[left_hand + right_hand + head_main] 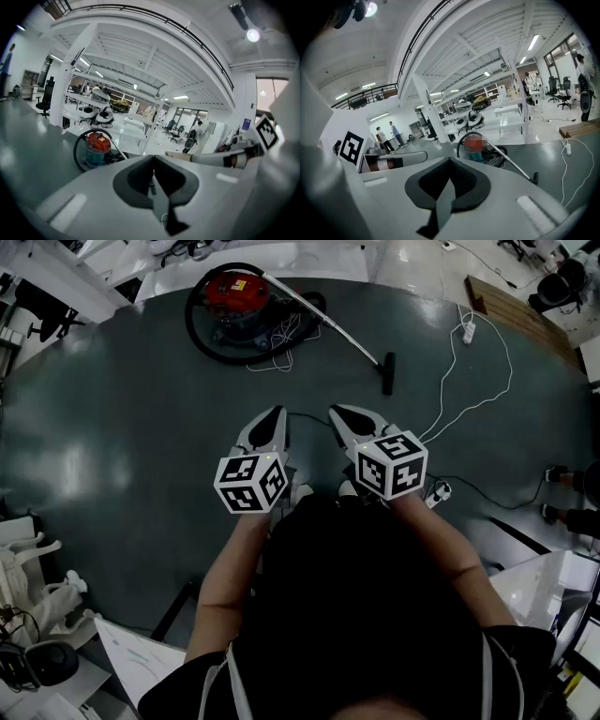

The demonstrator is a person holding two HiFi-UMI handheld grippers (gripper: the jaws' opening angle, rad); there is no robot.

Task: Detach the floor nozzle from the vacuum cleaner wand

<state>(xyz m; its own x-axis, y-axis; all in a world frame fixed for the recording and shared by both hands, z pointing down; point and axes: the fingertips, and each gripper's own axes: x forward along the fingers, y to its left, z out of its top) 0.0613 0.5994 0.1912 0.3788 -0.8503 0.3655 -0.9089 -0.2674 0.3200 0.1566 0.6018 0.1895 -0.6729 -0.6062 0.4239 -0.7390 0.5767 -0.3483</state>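
Observation:
A red canister vacuum cleaner (235, 294) stands on the dark floor far ahead, ringed by its black hose (195, 329). Its silver wand (328, 322) slants down to the right and ends in a black floor nozzle (388, 373) resting on the floor. Both grippers are held side by side well short of the nozzle. The left gripper (277, 415) is shut with nothing in it, and so is the right gripper (337, 414). The left gripper view shows the vacuum cleaner (97, 147) beyond the closed jaws. From the right gripper view I see the wand (514, 167) and the nozzle (535, 178).
A white power strip (467, 331) with a long white cable (469, 399) lies right of the nozzle. A wooden board (511, 307) sits at the far right. White clutter (37, 587) crowds the lower left. Someone's shoes (557, 493) show at the right edge.

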